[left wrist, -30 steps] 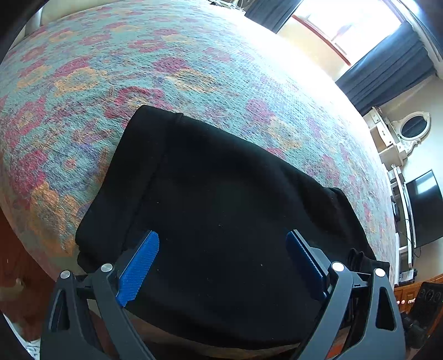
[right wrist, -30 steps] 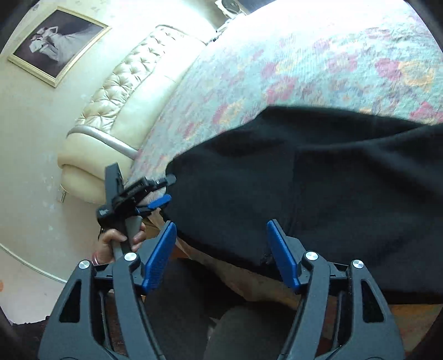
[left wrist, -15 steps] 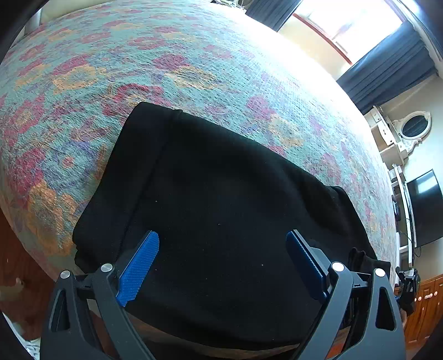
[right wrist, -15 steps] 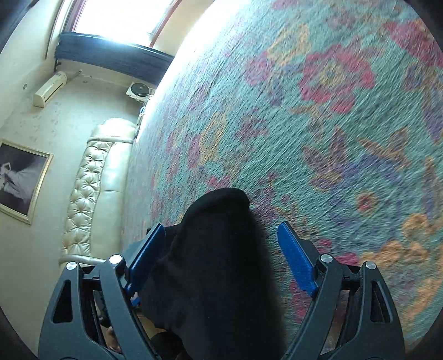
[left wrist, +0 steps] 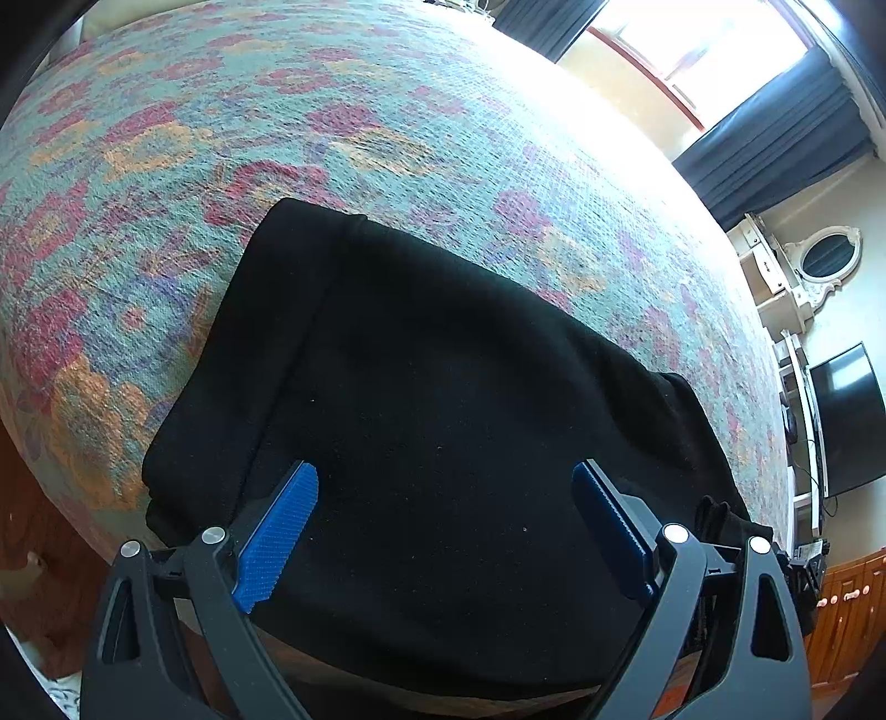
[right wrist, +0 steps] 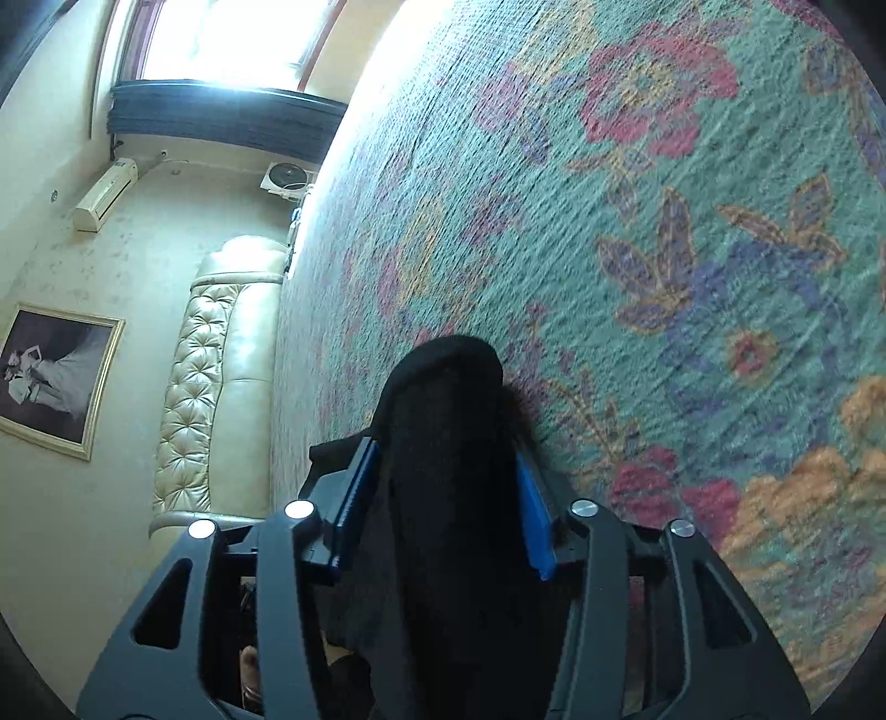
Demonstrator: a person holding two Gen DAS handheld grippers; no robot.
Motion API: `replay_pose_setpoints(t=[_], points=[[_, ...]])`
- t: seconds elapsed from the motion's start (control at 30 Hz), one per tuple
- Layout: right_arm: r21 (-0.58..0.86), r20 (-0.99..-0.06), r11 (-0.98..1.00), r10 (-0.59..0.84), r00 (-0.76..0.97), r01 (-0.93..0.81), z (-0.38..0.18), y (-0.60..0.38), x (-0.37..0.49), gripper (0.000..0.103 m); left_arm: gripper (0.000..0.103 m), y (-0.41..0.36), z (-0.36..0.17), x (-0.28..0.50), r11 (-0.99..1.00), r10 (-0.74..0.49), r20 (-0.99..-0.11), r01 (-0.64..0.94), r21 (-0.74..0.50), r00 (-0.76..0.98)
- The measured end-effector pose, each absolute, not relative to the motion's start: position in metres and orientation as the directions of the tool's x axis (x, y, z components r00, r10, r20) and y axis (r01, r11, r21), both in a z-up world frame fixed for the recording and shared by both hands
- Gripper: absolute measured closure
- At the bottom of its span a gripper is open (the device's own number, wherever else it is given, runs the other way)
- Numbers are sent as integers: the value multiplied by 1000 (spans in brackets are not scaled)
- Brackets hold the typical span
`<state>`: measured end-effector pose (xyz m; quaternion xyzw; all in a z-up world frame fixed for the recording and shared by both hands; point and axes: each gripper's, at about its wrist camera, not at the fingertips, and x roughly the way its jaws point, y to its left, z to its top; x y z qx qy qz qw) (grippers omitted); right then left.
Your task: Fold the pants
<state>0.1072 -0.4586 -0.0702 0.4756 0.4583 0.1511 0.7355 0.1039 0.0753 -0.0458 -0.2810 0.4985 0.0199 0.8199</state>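
Black pants (left wrist: 443, 360) lie folded flat on the floral bedspread (left wrist: 387, 111), near the bed's front edge. My left gripper (left wrist: 443, 476) hovers over their near part, open, its blue pads wide apart with only flat cloth below them. In the right wrist view a rounded end of the pants (right wrist: 443, 387) sticks up between my right gripper's (right wrist: 443, 451) fingers. Its jaws are closing, and both blue pads sit against the bunched black cloth. Past that end, the bedspread (right wrist: 664, 221) stretches away.
A cream tufted headboard (right wrist: 210, 360) and a framed picture (right wrist: 55, 376) are on the left in the right wrist view. A bright window (left wrist: 692, 50) with dark curtains (left wrist: 775, 144) and a television (left wrist: 847, 421) lie beyond the bed.
My right gripper swung from the pants' side by the bed edge to their end, rolled over, and narrowed its jaws around the cloth. The left gripper stayed still.
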Motion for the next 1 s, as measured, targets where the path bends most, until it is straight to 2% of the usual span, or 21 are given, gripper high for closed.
replay_pose_setpoints(t=[0.37,0.4,0.47,0.5,0.53,0.7,0.77,0.87,0.9,1.0], points=[[876,-480,433,745,463,211,-79,-463,35,49,11,81,-47,106,841,-251,-828,-311,-442,501],[880,-474,426,746,467,211,-80,-464,33,50,11,81,-47,105,842,-250,-828,-310,-442,501],[861,-506,459,730,459,218,-82,-468,31,62,11,82,-46,106,843,-251,-829,-308,-441,500],[845,-532,484,719,447,226,-85,-466,31,72,11,82,-46,106,842,-252,-828,-308,-442,500],[839,-541,495,714,444,226,-87,-467,30,75,11,83,-47,106,842,-254,-828,-307,-444,500],[840,-538,494,702,466,224,-93,-470,20,77,11,84,-47,106,843,-255,-828,-304,-444,499],[841,-535,492,693,483,226,-89,-469,18,71,11,84,-47,106,844,-256,-827,-301,-444,501],[797,-588,553,615,526,243,-67,-468,13,48,11,84,-46,104,841,-263,-823,-299,-451,504],[751,-626,613,541,562,246,-52,-467,10,40,11,86,-46,103,837,-267,-820,-300,-458,506],[562,-720,776,289,631,286,-10,-451,5,34,11,92,-48,102,823,-283,-812,-306,-479,510]])
